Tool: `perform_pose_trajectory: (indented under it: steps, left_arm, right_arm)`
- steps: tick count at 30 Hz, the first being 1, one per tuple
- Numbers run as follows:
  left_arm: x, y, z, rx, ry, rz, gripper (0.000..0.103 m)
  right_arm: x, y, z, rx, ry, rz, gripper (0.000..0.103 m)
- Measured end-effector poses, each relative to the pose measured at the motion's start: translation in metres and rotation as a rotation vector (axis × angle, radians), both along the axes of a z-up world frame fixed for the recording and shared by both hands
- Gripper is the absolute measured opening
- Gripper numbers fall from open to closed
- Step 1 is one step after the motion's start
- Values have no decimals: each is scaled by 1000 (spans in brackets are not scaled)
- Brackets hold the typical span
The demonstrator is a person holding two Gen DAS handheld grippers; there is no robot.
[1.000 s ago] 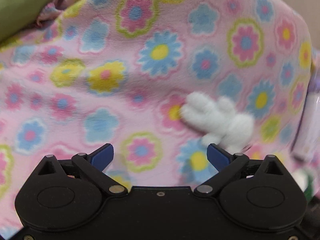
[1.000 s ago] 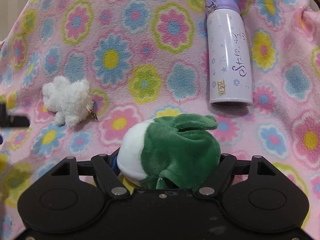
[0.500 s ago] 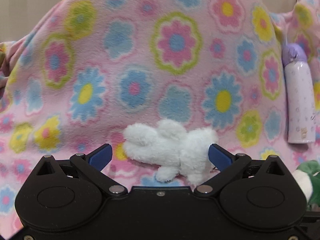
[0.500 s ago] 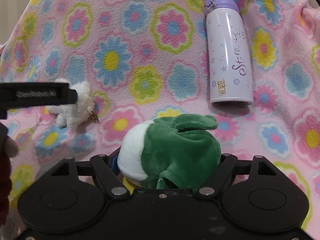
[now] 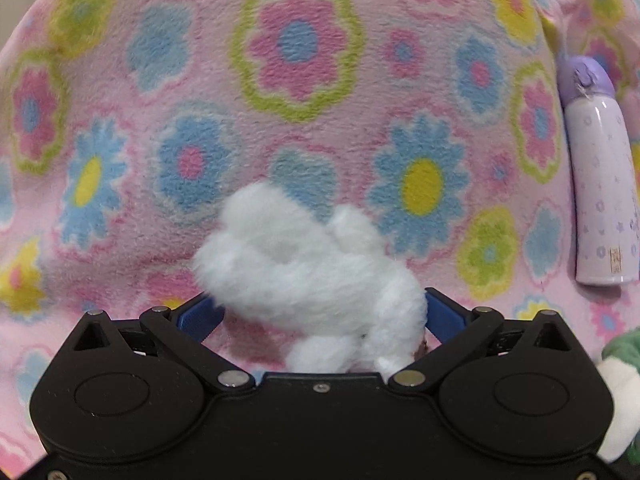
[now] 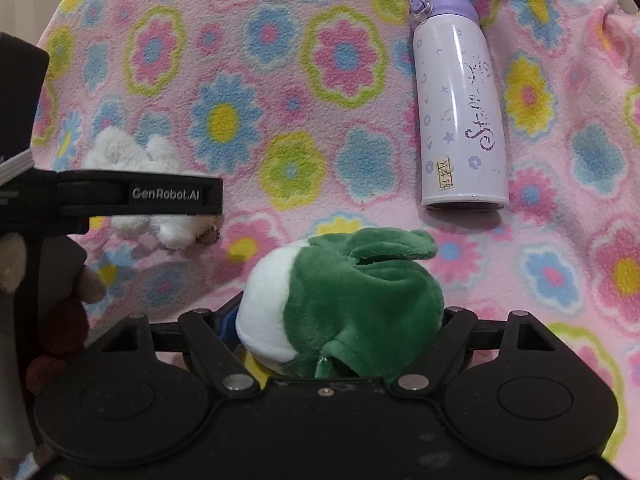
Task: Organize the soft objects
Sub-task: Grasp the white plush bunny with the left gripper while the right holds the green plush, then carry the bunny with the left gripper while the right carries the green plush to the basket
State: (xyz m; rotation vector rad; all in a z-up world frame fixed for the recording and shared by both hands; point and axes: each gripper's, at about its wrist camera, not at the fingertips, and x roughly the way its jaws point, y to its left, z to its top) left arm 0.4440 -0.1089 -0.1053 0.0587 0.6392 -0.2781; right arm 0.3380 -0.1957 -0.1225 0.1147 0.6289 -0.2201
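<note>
A fluffy white plush toy (image 5: 316,276) lies on the flowered pink blanket (image 5: 296,80), right between the blue fingertips of my left gripper (image 5: 322,312). The jaws stand wide on either side of it and do not squeeze it. In the right wrist view the same white plush (image 6: 132,156) shows at the left, partly hidden behind the left gripper's black finger (image 6: 140,196). My right gripper (image 6: 340,332) is shut on a green and white plush toy (image 6: 352,304), held just above the blanket.
A lilac bottle (image 6: 460,108) with a purple cap lies on the blanket (image 6: 280,100) at the right; it also shows in the left wrist view (image 5: 600,184). The person's hand (image 6: 60,304) holds the left gripper at the far left.
My left gripper has swung over and moved forward until the white plush sits between its open jaws. The right gripper and its green plush have stayed put.
</note>
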Motion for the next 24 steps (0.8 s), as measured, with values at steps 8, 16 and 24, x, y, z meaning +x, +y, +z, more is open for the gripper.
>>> perform_pose_trajectory:
  steps: [8,16,24]
  left_arm:
    - [-1,13,9,-43,-5,-21,71]
    - [-32,17,44,-46,-21,-29,50]
    - [-72,39,79,-20,60,43,50]
  right_arm:
    - [1,1,0,-1,4,2,82]
    - [-1,1,0,14,-6,-4,81]
    - [-1,0,0,22,-8,-7,81]
